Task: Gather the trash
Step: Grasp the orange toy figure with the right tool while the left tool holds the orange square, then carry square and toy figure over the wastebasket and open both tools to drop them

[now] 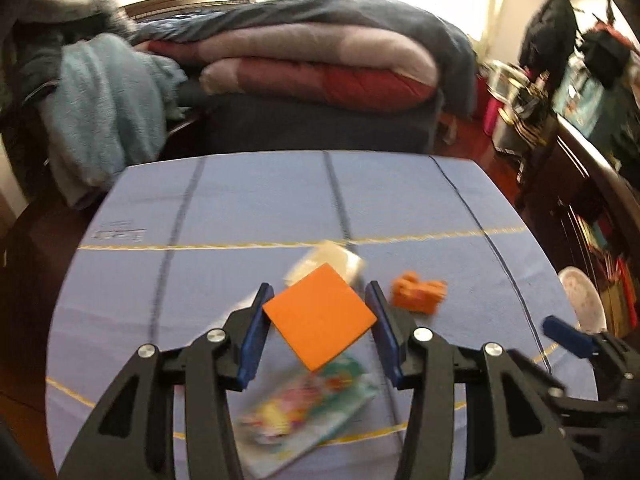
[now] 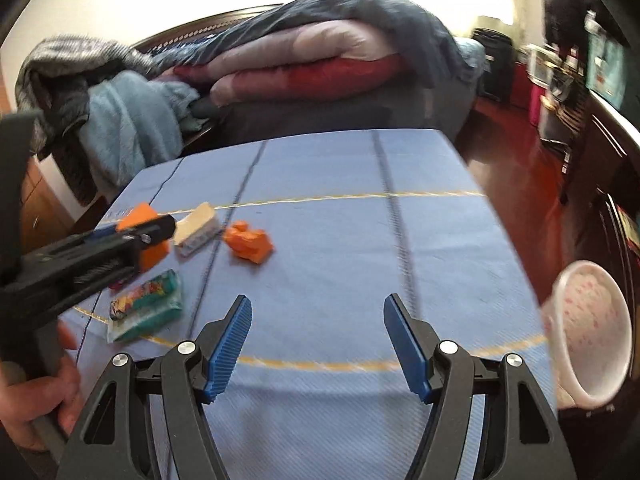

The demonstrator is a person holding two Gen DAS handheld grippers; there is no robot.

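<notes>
My left gripper is shut on a flat orange square card, held by its corners above the blue cloth table; it also shows in the right wrist view. Under it lies a colourful snack wrapper, also in the right wrist view. A whitish packet and a crumpled orange paper lie just beyond; both show in the right wrist view, the packet and the paper. My right gripper is open and empty over the table's right part.
A white bin with pink dots stands off the table's right edge, tilted towards me; it shows in the left wrist view. Folded blankets are piled on a bed behind the table. Shelves and clutter line the right wall.
</notes>
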